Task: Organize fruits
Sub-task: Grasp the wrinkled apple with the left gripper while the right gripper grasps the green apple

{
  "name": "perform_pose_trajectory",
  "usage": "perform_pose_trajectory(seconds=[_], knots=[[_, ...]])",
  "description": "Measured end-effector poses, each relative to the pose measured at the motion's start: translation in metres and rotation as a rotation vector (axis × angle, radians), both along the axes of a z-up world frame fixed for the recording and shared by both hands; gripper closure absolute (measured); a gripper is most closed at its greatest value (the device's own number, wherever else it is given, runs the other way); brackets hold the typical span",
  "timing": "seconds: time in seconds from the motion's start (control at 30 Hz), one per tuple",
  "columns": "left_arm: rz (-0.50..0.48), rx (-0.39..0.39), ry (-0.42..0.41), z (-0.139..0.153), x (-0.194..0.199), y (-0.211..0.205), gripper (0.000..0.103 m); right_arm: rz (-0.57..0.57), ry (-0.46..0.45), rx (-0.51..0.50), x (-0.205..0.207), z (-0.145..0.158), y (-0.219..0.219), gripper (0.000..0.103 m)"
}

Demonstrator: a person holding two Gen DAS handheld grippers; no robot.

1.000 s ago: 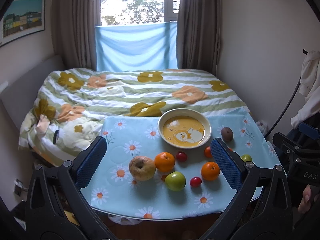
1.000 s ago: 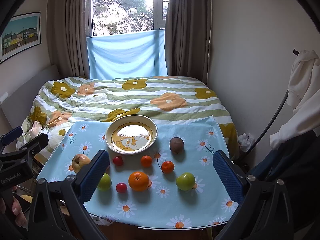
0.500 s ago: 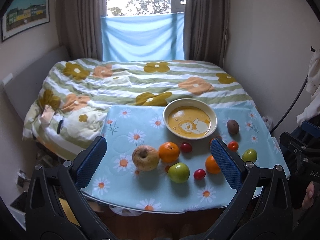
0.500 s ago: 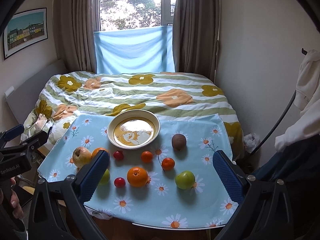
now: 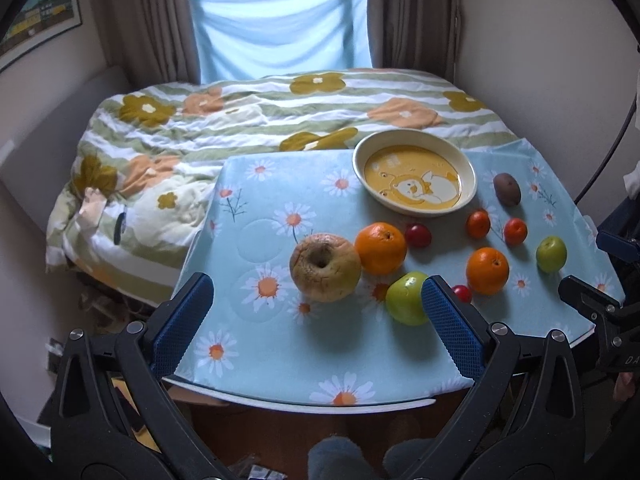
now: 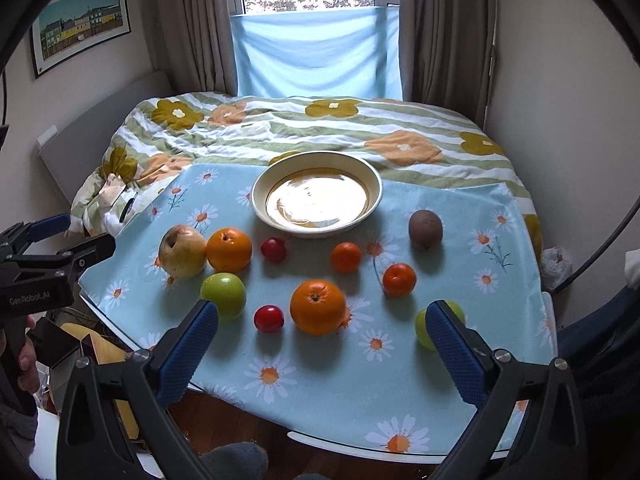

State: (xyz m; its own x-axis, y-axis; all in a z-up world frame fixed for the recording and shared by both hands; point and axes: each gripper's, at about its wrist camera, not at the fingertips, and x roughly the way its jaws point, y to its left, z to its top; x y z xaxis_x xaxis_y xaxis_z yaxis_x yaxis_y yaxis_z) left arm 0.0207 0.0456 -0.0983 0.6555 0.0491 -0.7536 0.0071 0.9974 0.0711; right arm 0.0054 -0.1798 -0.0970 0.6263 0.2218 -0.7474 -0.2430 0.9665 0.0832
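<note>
Several fruits lie on a small table with a daisy cloth [image 5: 280, 344]. In the left wrist view a wrinkled yellow apple [image 5: 325, 267] touches a big orange [image 5: 380, 248]; a green apple [image 5: 406, 298] sits by the right finger. A cream bowl with a bear picture [image 5: 414, 178] stands empty behind. My left gripper [image 5: 314, 306] is open, empty, just short of the yellow apple. My right gripper [image 6: 322, 338] is open and empty, over the front edge, with an orange [image 6: 317, 306] and a red tomato [image 6: 269, 318] between its fingers. The bowl [image 6: 316, 194] shows there too.
A kiwi [image 6: 425, 229], two small tangerines [image 6: 399, 279], a second green apple [image 6: 426, 326] and another tomato [image 6: 273, 249] lie to the right and middle. A bed with a floral duvet [image 6: 320, 128] lies behind the table. Walls close in left and right.
Both grippers have moved forward and down toward the table. The fruits look larger and nearer. Nothing on the table has moved.
</note>
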Motion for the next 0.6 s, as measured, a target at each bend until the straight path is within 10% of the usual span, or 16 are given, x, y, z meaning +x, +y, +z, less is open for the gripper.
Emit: perform_pose_trajectory(seconds=[0.6], knots=[[-0.340,-0.011,0.214,-0.088,0.081,0.022,0.000,0.087,0.078,-0.096,0.020,-0.079,0.091,0.000]])
